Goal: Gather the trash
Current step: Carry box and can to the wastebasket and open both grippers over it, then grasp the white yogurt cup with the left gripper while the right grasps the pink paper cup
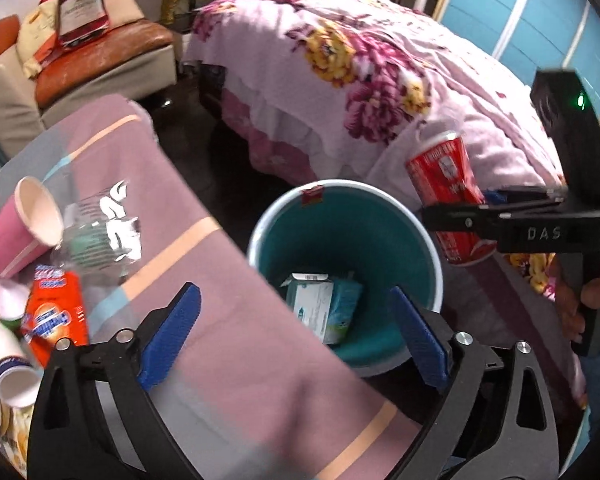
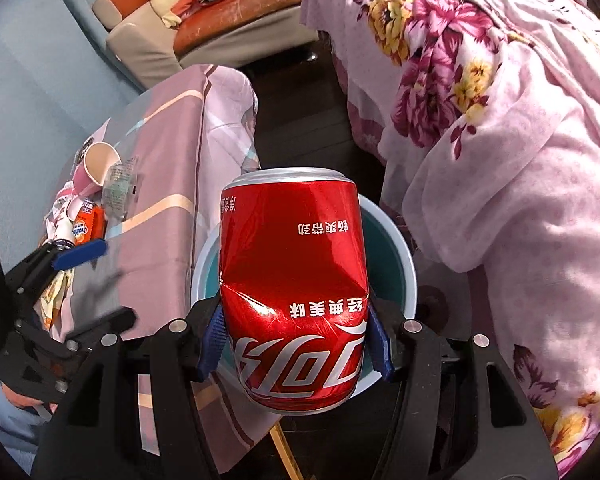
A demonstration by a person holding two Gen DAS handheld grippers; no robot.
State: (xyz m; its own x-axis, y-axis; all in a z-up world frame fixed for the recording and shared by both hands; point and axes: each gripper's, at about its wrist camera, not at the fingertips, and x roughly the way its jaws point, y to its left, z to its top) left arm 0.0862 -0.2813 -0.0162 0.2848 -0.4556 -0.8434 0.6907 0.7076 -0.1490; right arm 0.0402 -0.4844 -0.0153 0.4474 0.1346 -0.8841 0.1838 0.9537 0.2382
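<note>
My right gripper [image 2: 296, 340] is clamped on the dented red can [image 2: 294, 292], just above the bin [image 1: 260, 236] — I bring it over the middle before letting go. The left gripper [image 1: 296, 344] stands wide apart, empty, over the bin where a carton [image 1: 324, 304] lies.

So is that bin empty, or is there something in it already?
Not empty: the bin already holds a pale green-and-white carton lying at its bottom.

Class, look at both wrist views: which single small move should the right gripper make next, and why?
Probably open the right gripper to drop the dented red aluminium can. Its fingers clamp the can above the round teal plastic bin, where a pale carton already lies, and the left gripper stands open and empty.
</note>
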